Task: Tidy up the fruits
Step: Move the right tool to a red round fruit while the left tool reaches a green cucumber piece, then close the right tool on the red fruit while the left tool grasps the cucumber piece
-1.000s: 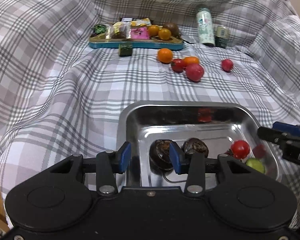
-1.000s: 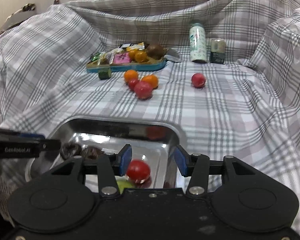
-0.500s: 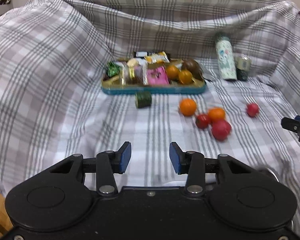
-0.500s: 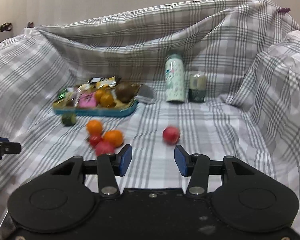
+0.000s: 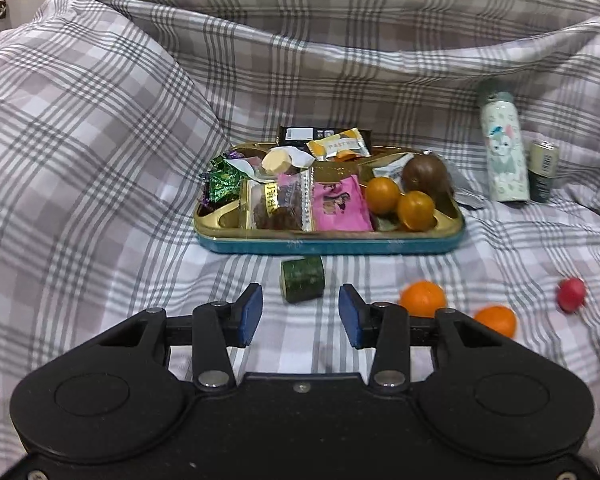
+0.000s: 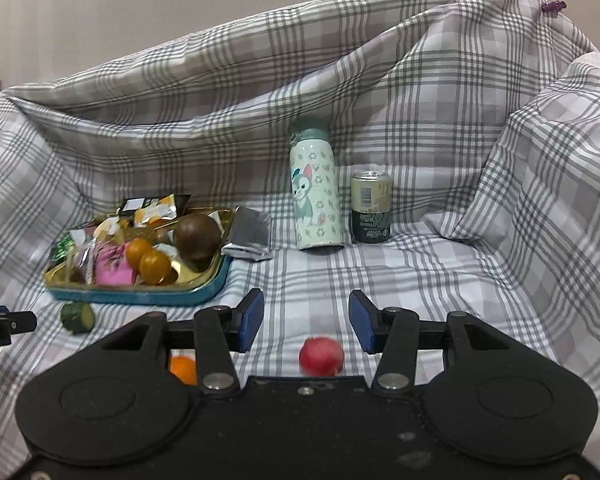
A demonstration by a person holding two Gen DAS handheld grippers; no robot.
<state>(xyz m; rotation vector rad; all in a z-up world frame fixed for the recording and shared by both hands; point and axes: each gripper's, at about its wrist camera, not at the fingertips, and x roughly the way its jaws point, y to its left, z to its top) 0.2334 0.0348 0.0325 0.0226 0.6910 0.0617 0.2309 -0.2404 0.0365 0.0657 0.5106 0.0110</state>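
Plaid cloth (image 5: 100, 152) covers the whole surface in the left wrist view. The left hand-held gripper (image 5: 299, 315) is spread wide with nothing between its blue pads, hovering just short of a small dark green cylinder (image 5: 302, 279) that lies on its side on the cloth. Beyond that sits a teal-sided tin tray (image 5: 328, 245) holding wrapped snacks, 2 small oranges (image 5: 382, 195) touching each other, and a brown round fruit (image 5: 425, 175) behind them. On the cloth to the right lie an orange (image 5: 423, 298), partly behind the gripper's right finger, a second orange (image 5: 496, 320) and, well apart, a red fruit (image 5: 571, 294). A patterned bottle (image 5: 504, 152) and a can (image 5: 543, 171) stand upright side by side at the back right.

From the right wrist, the right hand-held gripper (image 6: 306, 320) is likewise spread and empty. The red fruit (image 6: 321, 356), somewhat blurred, lies on the cloth low between its fingers, seemingly untouched by either pad. The tray (image 6: 140, 295) sits to the left, a silver packet (image 6: 249, 239) beside its right end, and the bottle (image 6: 317, 196) and can (image 6: 370, 208) stand behind. The left gripper's tip (image 6: 4, 324) shows at the left edge.
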